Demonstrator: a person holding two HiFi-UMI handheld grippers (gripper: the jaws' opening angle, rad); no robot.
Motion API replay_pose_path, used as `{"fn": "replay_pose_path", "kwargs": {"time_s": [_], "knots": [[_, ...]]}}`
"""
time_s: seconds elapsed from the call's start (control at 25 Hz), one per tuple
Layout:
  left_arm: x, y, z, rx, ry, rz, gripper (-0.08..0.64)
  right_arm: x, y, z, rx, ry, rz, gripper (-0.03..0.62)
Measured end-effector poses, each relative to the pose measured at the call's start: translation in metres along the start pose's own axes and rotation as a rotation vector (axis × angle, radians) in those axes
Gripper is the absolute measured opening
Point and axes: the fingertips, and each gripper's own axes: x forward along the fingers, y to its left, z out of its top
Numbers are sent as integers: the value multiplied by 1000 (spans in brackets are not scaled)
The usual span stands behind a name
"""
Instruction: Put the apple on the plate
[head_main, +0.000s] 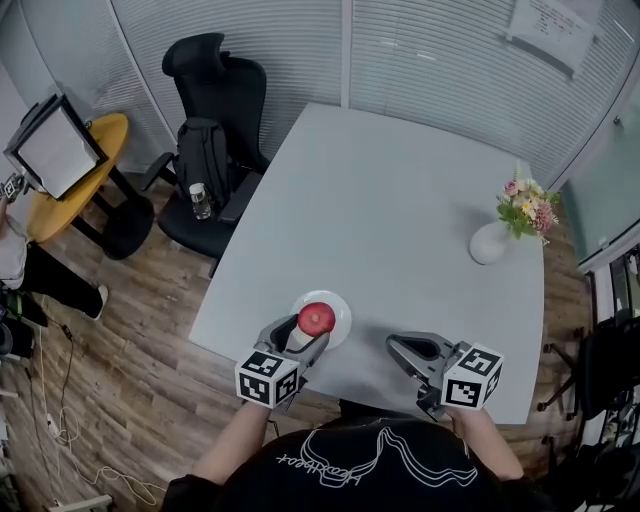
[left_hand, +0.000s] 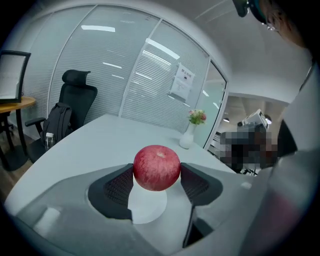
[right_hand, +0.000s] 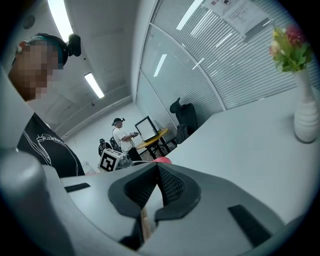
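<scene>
Apple: red, clamped at both sides between the jaws of the left gripper and held directly over the plate. Whether its underside touches the plate cannot be told.

Tabletop: grey, with a wide bare stretch running from the plate out to the far edge and across to the vase.

Office chair: black, standing off the tabletop's left edge with a dark backpack on its seat.

Paper sheet: fixed to the blind-covered wall; its print is too small to read.

Right gripper: jaws brought together at the tips, nothing between them, resting just inside the near edge and well apart from the plate. Each gripper carries a cube with black-and-white square markers.

Plate: white, round, just inside the near edge by the left corner.

Vase: white, holding flowers, near the right edge.
</scene>
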Motion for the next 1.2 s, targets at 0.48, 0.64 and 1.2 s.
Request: {"fn": "replay_pose_path", "kwargs": {"time_s": [0.48,0.64,1.2], "knots": [[44,30,-44,-29,72,53,304,-13,-30,-2,47,-11,-35,9],[51,34,-56,-18,101,56,304,-15,-36,-4,56,-6,-44,9],[61,36,-67,13,126,54,304,-14,-45,-5,69,7,-64,9]]}}
